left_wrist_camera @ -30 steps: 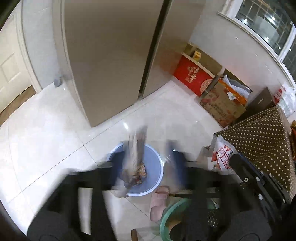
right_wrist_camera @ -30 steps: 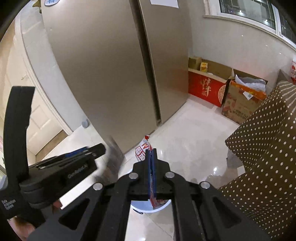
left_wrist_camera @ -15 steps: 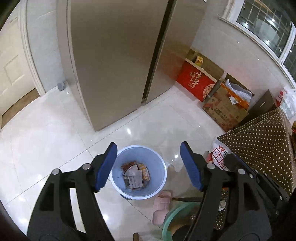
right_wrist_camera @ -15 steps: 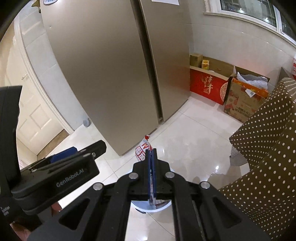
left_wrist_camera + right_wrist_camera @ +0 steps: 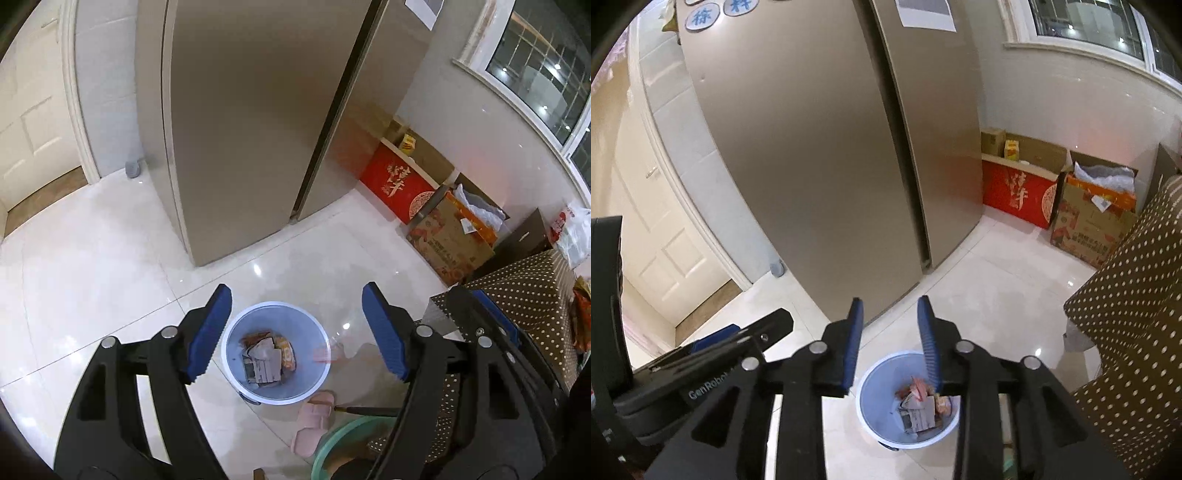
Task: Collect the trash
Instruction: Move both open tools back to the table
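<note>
2 wrist views from above, steeply downward, both sharing the blue bin (image 5: 275,352) and fridge (image 5: 827,155).

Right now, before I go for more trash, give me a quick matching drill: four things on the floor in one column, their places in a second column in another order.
Things:
1. round pale-blue plastic trash bin
2. pink slippers
3. red gift box with gold lettering
4. small grey doorstop

Places:
A. against the wall under the window
B. by the white door frame, left of the fridge
C. between the left tool's fingers in its view, wrappers inside
D. next to the green basin

Pairs: 1-C, 2-D, 3-A, 4-B
</note>
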